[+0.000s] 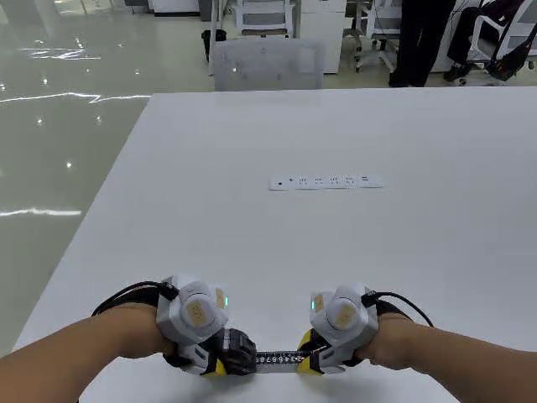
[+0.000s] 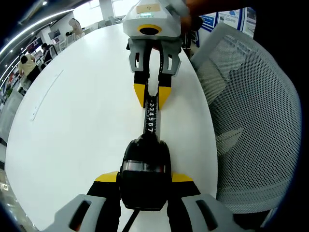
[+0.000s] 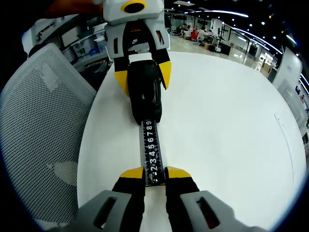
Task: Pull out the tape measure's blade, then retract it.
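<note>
There is one table [image 1: 336, 126], one power strip [image 1: 325, 181], and one tape measure [image 2: 145, 169] with one blade [image 3: 150, 145]. There are two grippers, a left gripper [image 1: 225, 361] and a right gripper [image 1: 304, 356]. Mesh chairs number two: one chair [image 1: 267, 63] at the table's far edge and one at the near edge.

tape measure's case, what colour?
Black. The tape measure's case shows best in the left gripper view.

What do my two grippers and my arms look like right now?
The left gripper and right gripper match: each has a rounded light grey housing with a round tan patch on top. The tongs are black with yellow tips. A black cable trails back from each. The forearms are bare, with no sleeves in sight.
</note>
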Demonstrator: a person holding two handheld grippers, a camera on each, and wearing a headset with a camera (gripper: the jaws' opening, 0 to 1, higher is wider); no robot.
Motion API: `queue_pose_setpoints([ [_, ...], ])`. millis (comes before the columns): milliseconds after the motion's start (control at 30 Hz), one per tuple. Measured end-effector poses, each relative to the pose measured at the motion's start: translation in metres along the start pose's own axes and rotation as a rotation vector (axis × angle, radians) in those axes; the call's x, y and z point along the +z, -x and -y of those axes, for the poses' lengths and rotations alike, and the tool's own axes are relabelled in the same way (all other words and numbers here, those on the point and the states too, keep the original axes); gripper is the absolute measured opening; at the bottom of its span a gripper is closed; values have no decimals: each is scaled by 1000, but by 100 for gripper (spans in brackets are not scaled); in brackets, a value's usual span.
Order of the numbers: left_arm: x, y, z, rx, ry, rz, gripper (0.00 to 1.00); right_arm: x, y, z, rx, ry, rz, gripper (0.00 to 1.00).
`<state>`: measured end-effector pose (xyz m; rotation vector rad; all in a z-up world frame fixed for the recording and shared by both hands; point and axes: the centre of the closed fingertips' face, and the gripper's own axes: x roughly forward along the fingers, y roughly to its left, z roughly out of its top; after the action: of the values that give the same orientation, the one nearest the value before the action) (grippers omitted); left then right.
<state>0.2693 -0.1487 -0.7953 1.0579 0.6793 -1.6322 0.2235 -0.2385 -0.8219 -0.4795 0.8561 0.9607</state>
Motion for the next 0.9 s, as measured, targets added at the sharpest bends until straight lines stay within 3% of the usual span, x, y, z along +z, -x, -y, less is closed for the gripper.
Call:
queue_pose_setpoints([
  [900, 0, 0, 0, 10, -11, -12, 33, -30, 21, 3, -18, -25, -18, 14],
])
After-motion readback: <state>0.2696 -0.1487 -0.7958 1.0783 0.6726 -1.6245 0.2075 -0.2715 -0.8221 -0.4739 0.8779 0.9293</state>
